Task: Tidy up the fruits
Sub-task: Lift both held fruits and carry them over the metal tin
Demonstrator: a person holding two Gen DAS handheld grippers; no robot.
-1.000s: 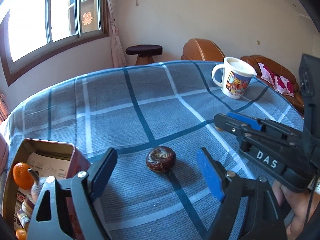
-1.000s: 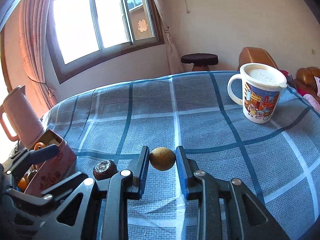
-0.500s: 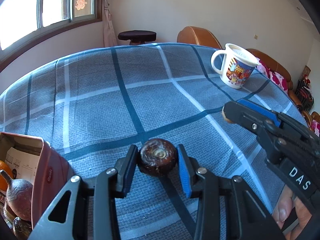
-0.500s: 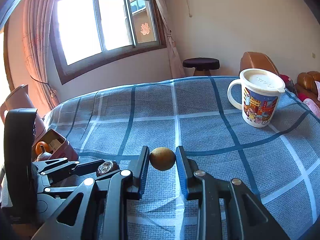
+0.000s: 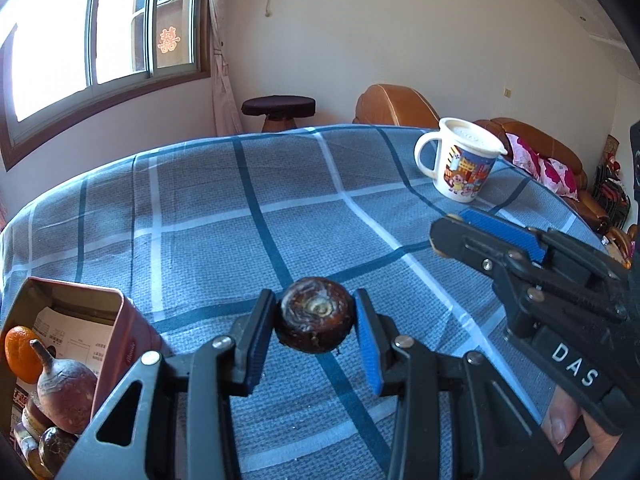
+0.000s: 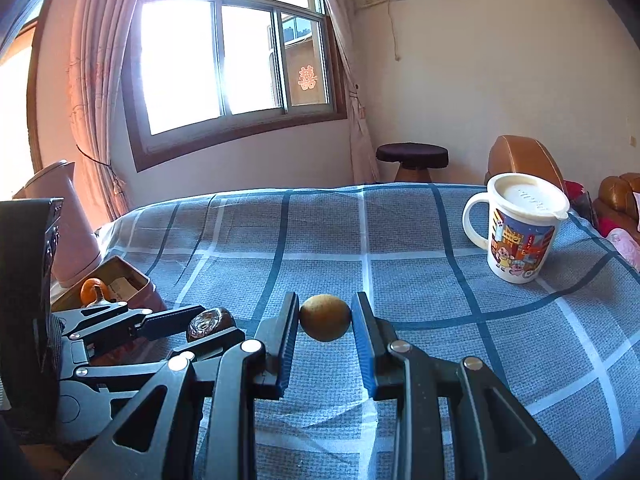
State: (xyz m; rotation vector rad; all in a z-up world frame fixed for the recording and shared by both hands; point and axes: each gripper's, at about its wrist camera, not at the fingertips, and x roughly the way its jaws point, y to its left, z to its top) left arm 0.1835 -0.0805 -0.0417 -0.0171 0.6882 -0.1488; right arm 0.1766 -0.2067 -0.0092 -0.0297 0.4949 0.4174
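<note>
My left gripper [image 5: 315,322] is shut on a dark brown wrinkled fruit [image 5: 315,320], held a little above the blue checked tablecloth [image 5: 208,208]. In the right wrist view the same fruit [image 6: 210,322] shows between the left gripper's fingers at lower left. My right gripper [image 6: 325,317] is shut on a small tan round fruit [image 6: 325,317], also off the cloth. The right gripper [image 5: 486,236] reaches in from the right of the left wrist view. A red tin box [image 5: 80,320] at lower left holds an orange [image 5: 22,354], a reddish stemmed fruit [image 5: 66,394] and others.
A white lidded cartoon mug [image 6: 520,228] stands at the table's far right. A pink kettle [image 6: 68,224] stands left of the tin [image 6: 120,280]. Beyond the table are a dark stool [image 6: 412,158], brown sofas [image 5: 536,152] and a window. A person's hand [image 5: 576,432] grips the right handle.
The left gripper went from wide open around the dark fruit to shut on it, then lifted it off the cloth. The right gripper kept its hold on the tan fruit.
</note>
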